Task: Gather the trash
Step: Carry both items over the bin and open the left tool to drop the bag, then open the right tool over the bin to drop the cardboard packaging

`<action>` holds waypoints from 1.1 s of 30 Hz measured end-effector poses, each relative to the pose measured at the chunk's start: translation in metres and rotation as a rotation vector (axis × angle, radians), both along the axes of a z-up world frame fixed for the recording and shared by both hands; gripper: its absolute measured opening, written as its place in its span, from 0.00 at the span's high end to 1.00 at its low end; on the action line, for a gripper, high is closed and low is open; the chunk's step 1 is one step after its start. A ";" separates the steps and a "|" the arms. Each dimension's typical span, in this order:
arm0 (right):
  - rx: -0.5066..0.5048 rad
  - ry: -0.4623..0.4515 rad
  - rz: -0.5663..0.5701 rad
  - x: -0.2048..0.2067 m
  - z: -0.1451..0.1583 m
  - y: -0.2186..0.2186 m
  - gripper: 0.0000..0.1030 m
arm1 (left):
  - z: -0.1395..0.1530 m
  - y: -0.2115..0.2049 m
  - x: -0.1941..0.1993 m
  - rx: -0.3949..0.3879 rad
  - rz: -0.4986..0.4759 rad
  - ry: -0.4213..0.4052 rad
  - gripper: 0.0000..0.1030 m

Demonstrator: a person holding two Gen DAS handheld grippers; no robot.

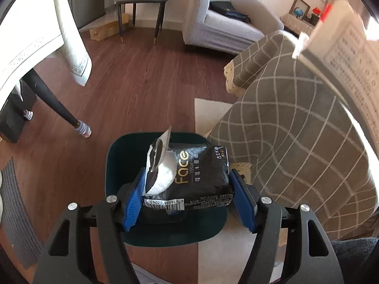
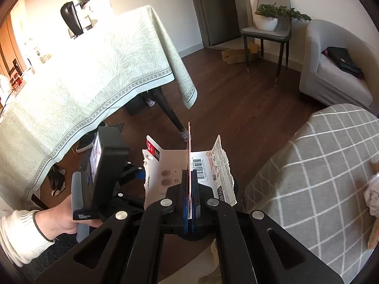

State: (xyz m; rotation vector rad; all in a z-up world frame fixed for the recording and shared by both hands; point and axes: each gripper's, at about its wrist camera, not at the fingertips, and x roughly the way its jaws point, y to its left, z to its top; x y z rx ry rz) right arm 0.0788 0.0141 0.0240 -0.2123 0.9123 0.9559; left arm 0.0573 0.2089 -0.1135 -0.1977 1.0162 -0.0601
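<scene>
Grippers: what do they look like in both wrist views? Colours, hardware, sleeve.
Both match: the left gripper and right gripper have matte black linkage arms with triangular cut-outs, round silver pivot bolts, and blue ribbed pads on the jaws. The left handle carries a black box with a small screen. The hand wears a white ribbed sleeve, dark-trimmed cuff.

Floor, 12 o'clock: open wood floor (image 1: 146, 75).
Bin mouth (image 1: 113, 156): filled by tissue pack (image 1: 201, 177).
3 o'clock: checked sofa (image 1: 296, 130) blocks.
9 o'clock: table leg (image 1: 54, 104).

We see a table with a pale patterned tablecloth (image 2: 99, 71), a grey chair (image 2: 267, 30) bearing a potted plant (image 2: 267, 16), a light armchair (image 1: 220, 26), and a checked cover (image 1: 296, 127).
</scene>
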 end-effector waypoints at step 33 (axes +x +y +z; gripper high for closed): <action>-0.185 0.134 -0.027 0.012 -0.109 0.095 0.99 | 0.041 0.058 -0.042 0.043 0.076 -0.117 0.39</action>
